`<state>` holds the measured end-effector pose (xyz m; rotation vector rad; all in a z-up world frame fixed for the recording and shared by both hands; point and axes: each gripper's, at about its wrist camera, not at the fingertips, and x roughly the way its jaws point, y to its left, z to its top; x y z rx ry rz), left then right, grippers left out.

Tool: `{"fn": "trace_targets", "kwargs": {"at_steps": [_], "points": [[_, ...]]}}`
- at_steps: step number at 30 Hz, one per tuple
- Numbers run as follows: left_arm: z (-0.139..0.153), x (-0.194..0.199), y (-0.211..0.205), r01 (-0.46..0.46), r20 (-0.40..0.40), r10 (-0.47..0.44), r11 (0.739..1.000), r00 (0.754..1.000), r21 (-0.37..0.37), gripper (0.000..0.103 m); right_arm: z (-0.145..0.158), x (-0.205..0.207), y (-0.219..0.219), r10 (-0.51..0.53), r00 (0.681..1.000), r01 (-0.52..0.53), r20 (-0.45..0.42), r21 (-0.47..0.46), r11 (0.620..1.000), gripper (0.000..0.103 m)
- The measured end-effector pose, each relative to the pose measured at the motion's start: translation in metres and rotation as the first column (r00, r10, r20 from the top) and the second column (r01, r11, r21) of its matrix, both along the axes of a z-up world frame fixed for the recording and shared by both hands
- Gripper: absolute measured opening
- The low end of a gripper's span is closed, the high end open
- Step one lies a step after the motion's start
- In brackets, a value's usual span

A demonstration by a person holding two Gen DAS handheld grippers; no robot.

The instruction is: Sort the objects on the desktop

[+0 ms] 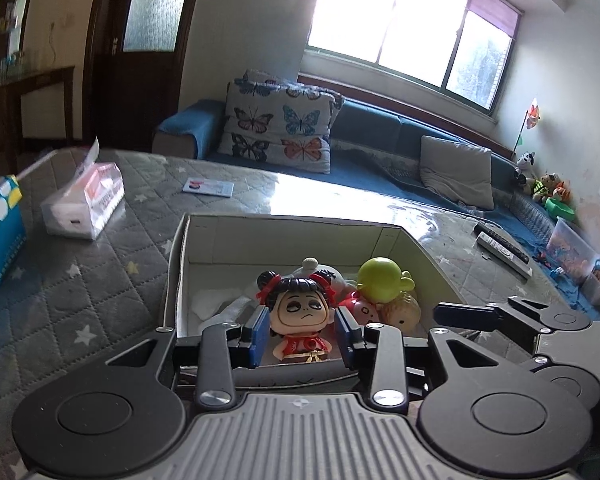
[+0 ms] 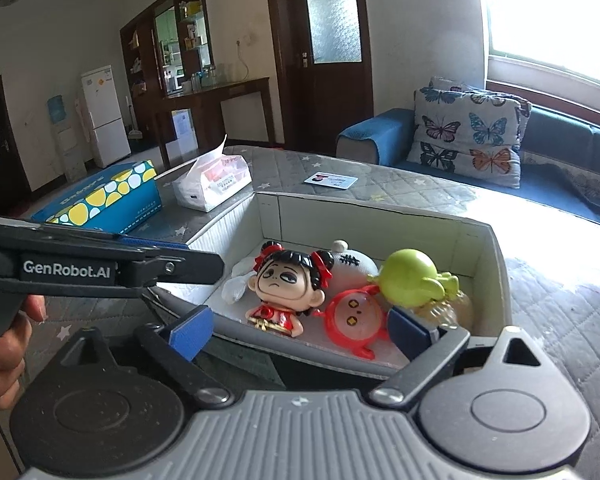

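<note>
- My left claw hangs at the near rim of the white box, its blue pads parted on either side of the black-haired doll without touching it.
- My right claw gapes wide and empty, the red round toy just beyond its fingers.
- The green toy lies farther in, right of the doll.
- A tissue pack sits well beyond, to the left.

One open box is counted, holding five toys: one red-dressed doll, one red round figure, one green figure, one white plush, one yellowish figure. At 10 o'clock, one tissue pack, one blue carton; at 12, one card.
</note>
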<state>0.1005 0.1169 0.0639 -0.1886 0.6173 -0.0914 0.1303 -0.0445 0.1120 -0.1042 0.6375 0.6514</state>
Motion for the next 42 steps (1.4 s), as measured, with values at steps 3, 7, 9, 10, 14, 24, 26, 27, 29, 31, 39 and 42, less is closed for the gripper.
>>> {"fn": "trace_targets", "kwargs": {"at_steps": [3, 7, 9, 10, 14, 24, 26, 27, 29, 31, 39, 42], "points": [[0.002, -0.010, -0.006, -0.004, 0.022, 0.003, 1.000, 1.000, 0.031, 0.039, -0.001, -0.008, -0.005, -0.014, 1.000, 0.014, 0.010, 0.003, 1.000, 0.103], [0.003, -0.020, -0.013, -0.003, 0.036, 0.001, 0.998, 0.999, 0.062, 0.039, -0.003, -0.018, -0.008, -0.024, 1.000, 0.024, 0.016, 0.006, 1.000, 0.103], [0.003, -0.024, -0.016, -0.005, 0.039, 0.002, 0.997, 0.999, 0.072, 0.039, -0.004, -0.023, -0.010, -0.030, 0.999, 0.030, 0.020, 0.006, 1.000, 0.103], [0.003, -0.025, -0.018, -0.007, 0.039, 0.004, 0.997, 0.999, 0.077, 0.039, -0.005, -0.024, -0.011, -0.033, 0.999, 0.033, 0.020, 0.005, 0.999, 0.103], [0.001, -0.031, -0.023, -0.029, 0.031, 0.025, 0.994, 0.999, 0.109, 0.039, -0.009, -0.034, -0.017, -0.057, 0.998, 0.057, 0.036, 0.004, 0.998, 0.103], [-0.007, -0.043, -0.031, -0.056, 0.012, 0.055, 0.983, 0.998, 0.172, 0.039, -0.012, -0.049, -0.029, -0.109, 0.992, 0.108, 0.059, 0.021, 0.994, 0.103], [-0.007, -0.045, -0.032, -0.062, 0.011, 0.061, 0.983, 0.998, 0.172, 0.039, -0.012, -0.053, -0.031, -0.113, 0.991, 0.112, 0.069, 0.022, 0.993, 0.103], [-0.008, -0.046, -0.033, -0.061, 0.013, 0.059, 0.983, 0.998, 0.173, 0.039, -0.012, -0.054, -0.031, -0.112, 0.991, 0.111, 0.067, 0.024, 0.994, 0.103], [-0.008, -0.049, -0.035, -0.064, 0.016, 0.062, 0.981, 0.998, 0.183, 0.039, -0.013, -0.056, -0.031, -0.115, 0.991, 0.113, 0.063, 0.024, 0.993, 0.103], [-0.008, -0.052, -0.037, -0.067, 0.021, 0.064, 0.979, 0.998, 0.190, 0.039, -0.014, -0.058, -0.031, -0.115, 0.992, 0.115, 0.060, 0.017, 0.993, 0.103], [-0.009, -0.062, -0.043, -0.092, 0.023, 0.089, 0.971, 0.996, 0.219, 0.039, -0.020, -0.073, -0.030, -0.116, 0.992, 0.115, 0.041, 0.016, 0.993, 0.103], [-0.012, -0.067, -0.045, -0.094, 0.021, 0.091, 0.970, 0.996, 0.222, 0.039, -0.023, -0.079, -0.029, -0.115, 0.992, 0.115, 0.043, 0.008, 0.993, 0.103]]}}
